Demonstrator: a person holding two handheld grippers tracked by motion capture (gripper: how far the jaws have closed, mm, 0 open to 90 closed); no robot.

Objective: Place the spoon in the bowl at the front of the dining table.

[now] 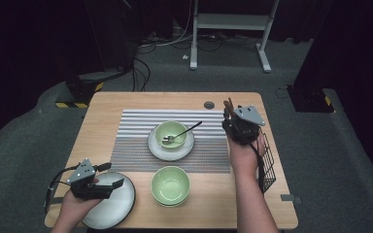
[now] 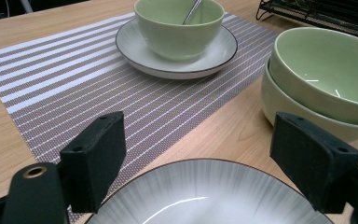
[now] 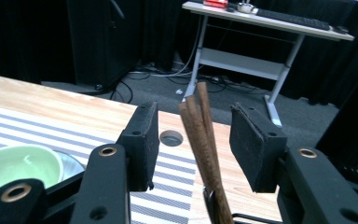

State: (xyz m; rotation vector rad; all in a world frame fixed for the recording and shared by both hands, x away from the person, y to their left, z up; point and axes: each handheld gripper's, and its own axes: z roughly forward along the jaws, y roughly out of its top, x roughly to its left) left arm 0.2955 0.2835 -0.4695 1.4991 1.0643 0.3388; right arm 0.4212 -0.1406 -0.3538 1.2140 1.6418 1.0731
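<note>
Several brown chopsticks (image 3: 200, 135) stand upright out of a black wire basket (image 1: 268, 167) at the table's right edge. My right gripper (image 3: 195, 115) has a jaw on each side of them, with a gap showing on both sides, so it is open. In the high view it (image 1: 229, 116) sits at the basket's far end. My left gripper (image 2: 198, 133) stands open just above the rim of a grey plate (image 2: 205, 198) at the front left (image 1: 108, 201), with nothing between its pads.
A striped placemat (image 1: 136, 131) carries a saucer (image 1: 155, 148) with a green bowl (image 1: 171, 132) and a spoon (image 1: 187, 130) in it. Two stacked green bowls (image 1: 170, 185) sit near the front edge, right of the plate. A round cable hole (image 1: 209, 105) lies at the back.
</note>
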